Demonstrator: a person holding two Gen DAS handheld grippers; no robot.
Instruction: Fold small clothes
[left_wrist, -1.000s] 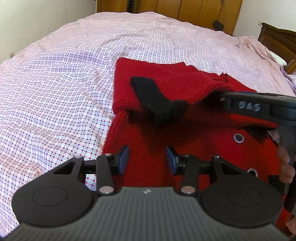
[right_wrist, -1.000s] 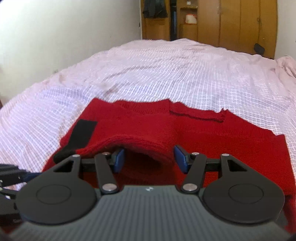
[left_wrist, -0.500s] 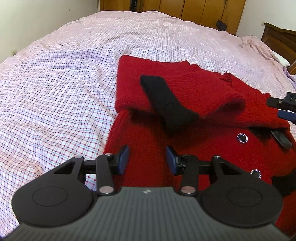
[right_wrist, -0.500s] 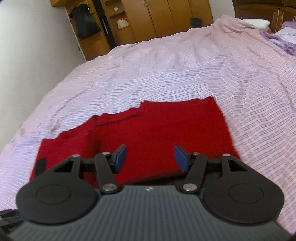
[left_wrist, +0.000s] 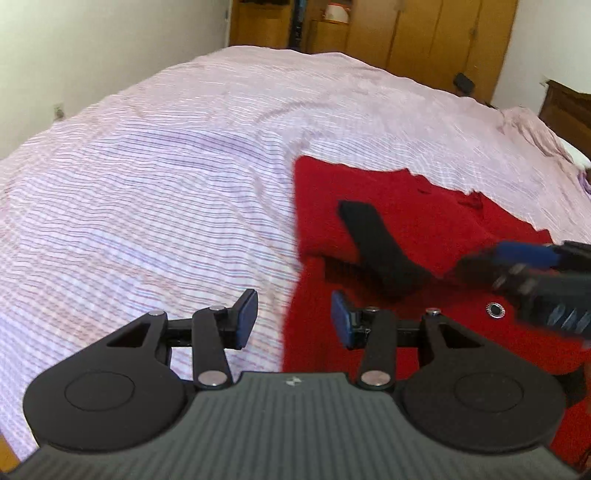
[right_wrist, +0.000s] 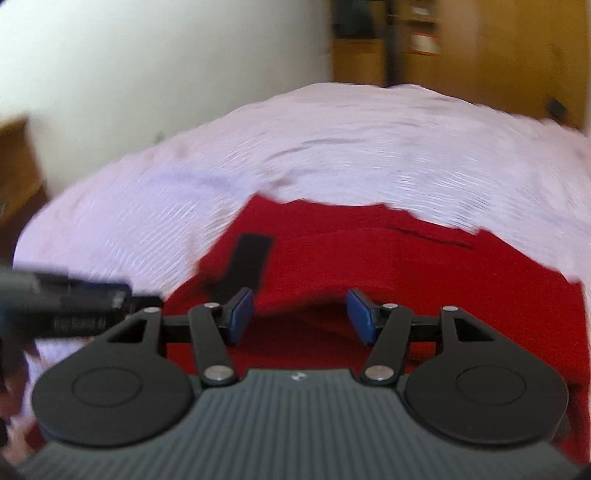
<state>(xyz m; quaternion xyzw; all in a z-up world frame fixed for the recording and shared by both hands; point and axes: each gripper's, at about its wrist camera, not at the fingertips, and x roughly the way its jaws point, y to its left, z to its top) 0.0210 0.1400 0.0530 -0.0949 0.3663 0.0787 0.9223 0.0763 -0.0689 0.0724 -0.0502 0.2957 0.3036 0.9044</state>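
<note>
Both claws have lifted off one red sweater (left_wrist: 413, 206), left claw (left_wrist: 293, 319) and right claw (right_wrist: 299, 315) half-open, empty.

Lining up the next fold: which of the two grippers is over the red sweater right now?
The right gripper: red sweater fills the gap between its open jaws. The left gripper hangs at the sweater's edge, its gap mostly over the checked bedsheet.

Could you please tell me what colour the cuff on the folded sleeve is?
The cuff is black, on the red sweater; the left wrist view shows it best.
</note>
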